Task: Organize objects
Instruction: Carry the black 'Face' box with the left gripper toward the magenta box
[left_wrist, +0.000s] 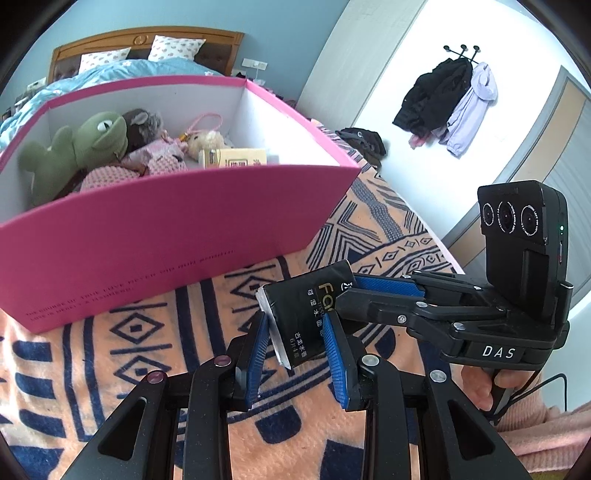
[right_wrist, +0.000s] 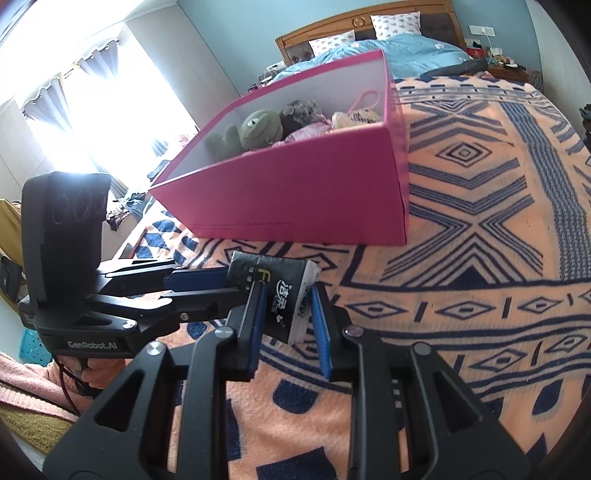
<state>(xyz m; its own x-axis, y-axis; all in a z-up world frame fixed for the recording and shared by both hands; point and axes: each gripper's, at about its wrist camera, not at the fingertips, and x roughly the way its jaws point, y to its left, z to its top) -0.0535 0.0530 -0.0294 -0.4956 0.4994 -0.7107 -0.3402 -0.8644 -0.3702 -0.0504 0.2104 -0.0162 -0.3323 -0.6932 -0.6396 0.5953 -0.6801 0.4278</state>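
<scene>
Both grippers (left_wrist: 299, 350) (right_wrist: 288, 321) around tissue pack (left_wrist: 306, 314), pink box (left_wrist: 147, 236) just beyond

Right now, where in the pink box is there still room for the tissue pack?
The pink box is crowded on its left: green frog plush, pink knitted toys. Bare white floor shows at its right end, between the yellow packet and the right wall.

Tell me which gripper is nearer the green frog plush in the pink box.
Left, slightly. Both grippers, left gripper and right gripper, meet at the black tissue pack before the box; the frog plush sits toward the left gripper's side.
</scene>
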